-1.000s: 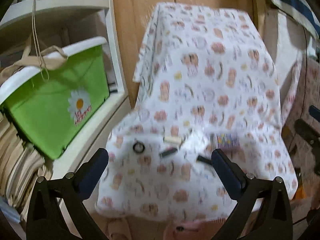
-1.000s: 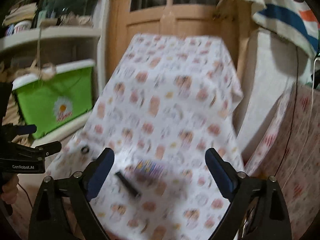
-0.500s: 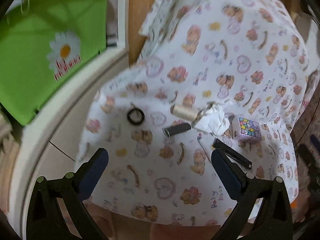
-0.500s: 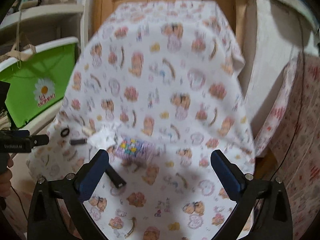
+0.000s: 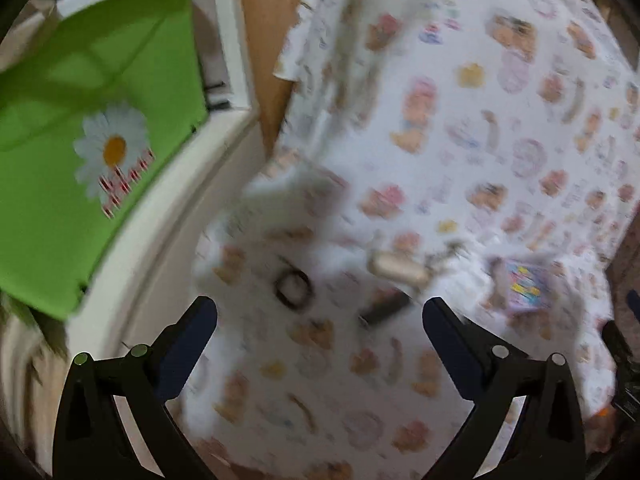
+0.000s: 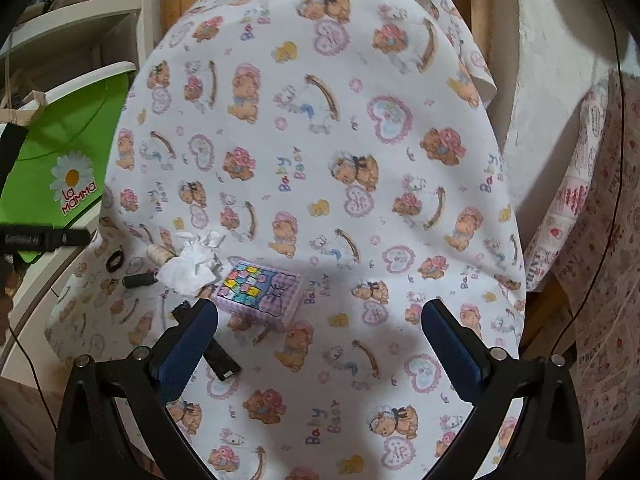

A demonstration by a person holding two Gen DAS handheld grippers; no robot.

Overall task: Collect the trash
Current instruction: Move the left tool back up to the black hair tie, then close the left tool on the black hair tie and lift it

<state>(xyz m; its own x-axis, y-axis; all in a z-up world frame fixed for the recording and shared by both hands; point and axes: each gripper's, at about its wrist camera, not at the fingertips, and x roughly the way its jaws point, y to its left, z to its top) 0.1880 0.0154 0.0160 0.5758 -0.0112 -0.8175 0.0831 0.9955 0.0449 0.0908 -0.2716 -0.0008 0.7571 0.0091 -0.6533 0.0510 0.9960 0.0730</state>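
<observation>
- Ahead of my right claw (image 6: pixel 320 320), soft matt printed cloth (image 6: pixel 400 208).
- Left of it, crumpled white tissue (image 6: pixel 188 270).
- Far left, smooth green plastic bin (image 6: pixel 76 128).

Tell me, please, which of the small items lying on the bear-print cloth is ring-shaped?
The small black ring, farthest left in the cluster; the black cylinder and cream thread spool beside it are solid.

Crumpled white tissue (image 6: pixel 190 267) on printed cloth (image 6: pixel 360 120), betw. beige spool (image 6: pixel 158 255) & checkered box (image 6: pixel 258 294).
</observation>
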